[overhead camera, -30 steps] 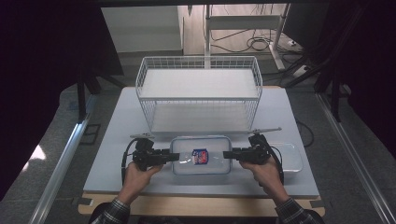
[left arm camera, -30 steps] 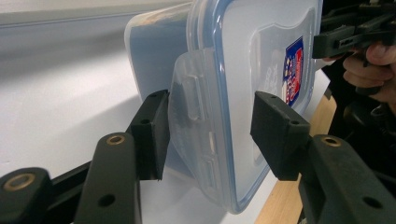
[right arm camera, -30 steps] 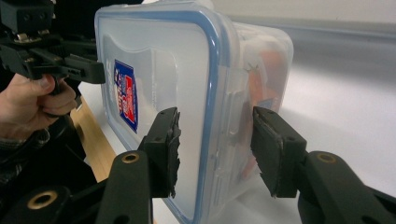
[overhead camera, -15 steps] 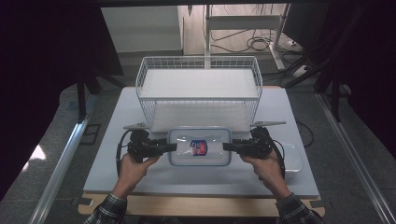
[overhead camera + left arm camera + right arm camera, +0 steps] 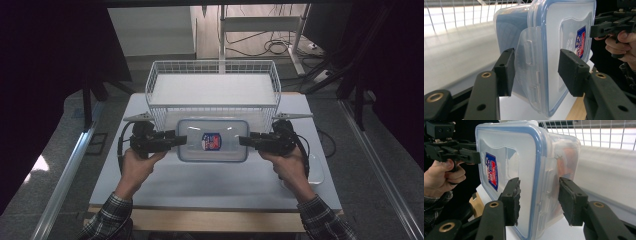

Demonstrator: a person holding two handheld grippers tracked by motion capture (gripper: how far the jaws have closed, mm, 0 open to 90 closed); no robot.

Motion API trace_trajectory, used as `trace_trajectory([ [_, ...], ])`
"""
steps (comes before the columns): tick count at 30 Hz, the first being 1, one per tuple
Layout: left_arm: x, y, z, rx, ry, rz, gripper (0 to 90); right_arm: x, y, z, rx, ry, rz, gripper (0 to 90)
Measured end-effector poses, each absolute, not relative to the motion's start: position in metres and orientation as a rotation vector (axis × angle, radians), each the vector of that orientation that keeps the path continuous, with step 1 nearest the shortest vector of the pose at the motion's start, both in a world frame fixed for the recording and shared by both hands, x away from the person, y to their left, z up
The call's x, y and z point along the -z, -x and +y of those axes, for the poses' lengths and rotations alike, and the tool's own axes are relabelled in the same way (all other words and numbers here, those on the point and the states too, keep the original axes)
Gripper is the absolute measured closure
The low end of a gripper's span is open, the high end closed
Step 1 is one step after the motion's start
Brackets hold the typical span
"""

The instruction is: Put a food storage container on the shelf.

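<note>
A clear plastic container with a blue-rimmed lid and a red-and-blue label hangs level above the white table, just in front of the wire basket. My left gripper is shut on its left end and my right gripper on its right end. In the left gripper view the jaws clamp the container across its lid and base at the side clip. In the right gripper view the jaws pinch the container the same way, with something orange dimly visible inside.
The white wire basket stands at the back middle of the table, its front wall close behind the container. A pale flat tray or lid lies on the table by the right hand. Beyond the container, each gripper view catches the other gripper.
Both hands have risen together with the container held between them. It has gone from lying on the table near the front to hanging in front of the basket's wall.
</note>
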State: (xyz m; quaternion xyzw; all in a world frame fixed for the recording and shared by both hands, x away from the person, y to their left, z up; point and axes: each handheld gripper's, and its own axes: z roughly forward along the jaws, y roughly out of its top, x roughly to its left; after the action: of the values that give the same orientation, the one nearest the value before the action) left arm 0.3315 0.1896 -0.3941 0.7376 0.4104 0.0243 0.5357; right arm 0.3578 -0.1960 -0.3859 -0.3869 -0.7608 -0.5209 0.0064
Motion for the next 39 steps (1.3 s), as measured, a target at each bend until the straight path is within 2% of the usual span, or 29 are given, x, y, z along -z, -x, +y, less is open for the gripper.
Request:
trace_trajectory([
  [22,0.333,-0.360,0.198,-0.115,-1.694,0.950,48.8,0.315,-0.387,-0.186,1.736,1.182,-2.413,52.8],
  [39,0.302,-0.401,0.203,-0.122,-1.671,0.954,48.7,0.286,-0.425,-0.180,1.779,1.213,-2.389,52.4],
])
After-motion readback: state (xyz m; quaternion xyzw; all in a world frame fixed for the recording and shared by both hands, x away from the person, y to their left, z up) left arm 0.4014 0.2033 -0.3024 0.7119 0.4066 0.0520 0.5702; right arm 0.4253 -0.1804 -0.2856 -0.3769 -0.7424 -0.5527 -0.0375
